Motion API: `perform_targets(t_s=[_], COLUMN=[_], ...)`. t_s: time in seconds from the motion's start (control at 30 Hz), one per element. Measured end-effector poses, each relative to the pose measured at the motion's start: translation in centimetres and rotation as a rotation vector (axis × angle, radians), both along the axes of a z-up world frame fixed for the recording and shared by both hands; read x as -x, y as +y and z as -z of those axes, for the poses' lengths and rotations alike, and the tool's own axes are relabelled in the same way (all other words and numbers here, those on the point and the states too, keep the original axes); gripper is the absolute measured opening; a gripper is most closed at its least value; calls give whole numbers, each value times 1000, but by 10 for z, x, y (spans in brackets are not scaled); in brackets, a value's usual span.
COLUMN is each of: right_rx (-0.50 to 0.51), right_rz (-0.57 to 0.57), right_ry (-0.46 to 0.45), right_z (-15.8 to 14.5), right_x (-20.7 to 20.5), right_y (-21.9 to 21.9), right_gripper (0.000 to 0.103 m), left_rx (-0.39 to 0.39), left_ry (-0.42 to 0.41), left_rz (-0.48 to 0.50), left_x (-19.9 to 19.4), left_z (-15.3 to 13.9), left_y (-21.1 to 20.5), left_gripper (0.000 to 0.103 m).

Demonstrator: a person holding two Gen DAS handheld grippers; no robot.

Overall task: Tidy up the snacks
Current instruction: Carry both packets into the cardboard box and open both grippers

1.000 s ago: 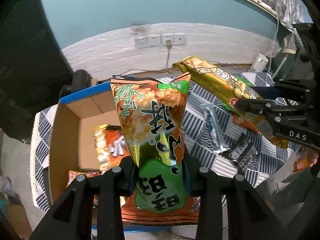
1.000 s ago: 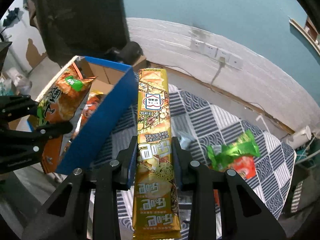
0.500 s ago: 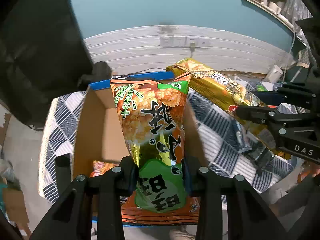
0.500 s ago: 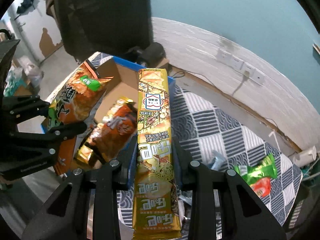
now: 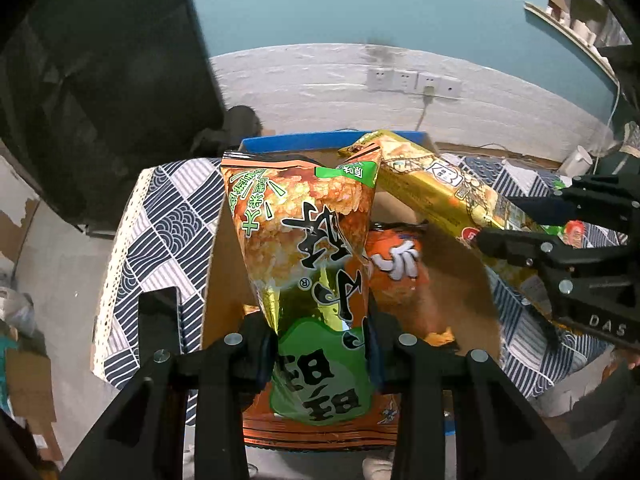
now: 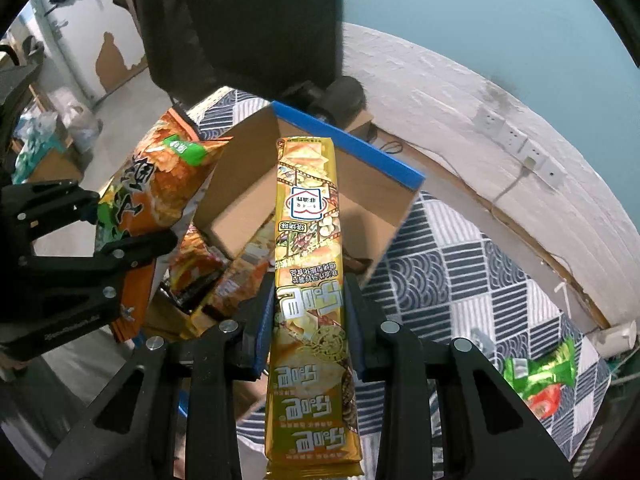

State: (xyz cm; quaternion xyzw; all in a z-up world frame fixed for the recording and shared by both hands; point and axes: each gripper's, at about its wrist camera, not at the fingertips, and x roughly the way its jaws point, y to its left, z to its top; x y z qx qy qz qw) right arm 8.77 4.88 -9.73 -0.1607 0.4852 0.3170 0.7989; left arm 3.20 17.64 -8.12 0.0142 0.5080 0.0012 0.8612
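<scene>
1. Over the open cardboard box (image 5: pixel 224 280), the left gripper (image 5: pixel 320 340) is clamped on an orange and green snack bag (image 5: pixel 308 248), its pads pressed into the bag's sides near the lower end.
2. The bag stands upright between the fingers, its top reaching toward the far, blue-edged wall of the box.
3. To the right in the same view, the right gripper (image 6: pixel 308 320) is closed on a long gold snack pack (image 6: pixel 310 280), which slants across the right side of the box.
4. From the right wrist view, the gold pack runs straight up between the fingers, its far end over the inside of the box.
5. Inside the box lie other orange packets (image 6: pixel 224 280), loosely heaped on the bottom.
6. The box sits on a table with a blue and white patterned cloth (image 6: pixel 460 276).
7. On the cloth, well apart from the box at the right, lies a green and red wrapper (image 6: pixel 540 376).
8. Behind the table, white wall sockets (image 5: pixel 412 80) sit on a pale wall, with a cable plugged in.
</scene>
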Motion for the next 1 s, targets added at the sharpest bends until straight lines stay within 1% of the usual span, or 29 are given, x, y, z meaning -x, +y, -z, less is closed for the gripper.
perform_targets(t_s=[0.2,0.23,0.3,0.37,0.4,0.47,0.53,0.6,0.63,0.67,0.93,1.0], right_rx=[-9,-8,2,5,4,2,3,4,7,10,26,24], right_rz=[7,5,1,3,8,17,25,33,37,41,77,88], right_ry=[13,8,-8,-16,-20,-26,-27,-25,-26,-28,-40,-39], right_z=[6,6,4,1,-1,-3,-5,-7,-8,-8,-14,-16], right_x=[-6,-5,-5,-4,-5,-6,-7,-7,-7,-7,-3,-3], right_y=[15,17,19,19,17,13,7,1,-2,-6,-39,-50], right_gripper=[31,35,36,41,42,48,50,56,60,62,62,66], left_rx=[-16,-25,-55,-69,-75,-78,-81,-83,-83,-83,-90,-90], left_ry=[11,13,22,33,38,33,27,13,7,1,-14,-15], left_rz=[-31,-35,-45,-53,-62,-69,-70,-68,-67,-64,-3,18], left_x=[-6,-7,-8,-9,-8,-6,-5,-3,-3,-3,-5,-5], left_z=[9,10,14,17,18,18,15,11,9,7,-4,-6], left_y=[10,11,12,14,15,15,14,12,11,8,-20,-30], left_gripper=[37,38,40,45,50,52,59,66,67,67,68,68])
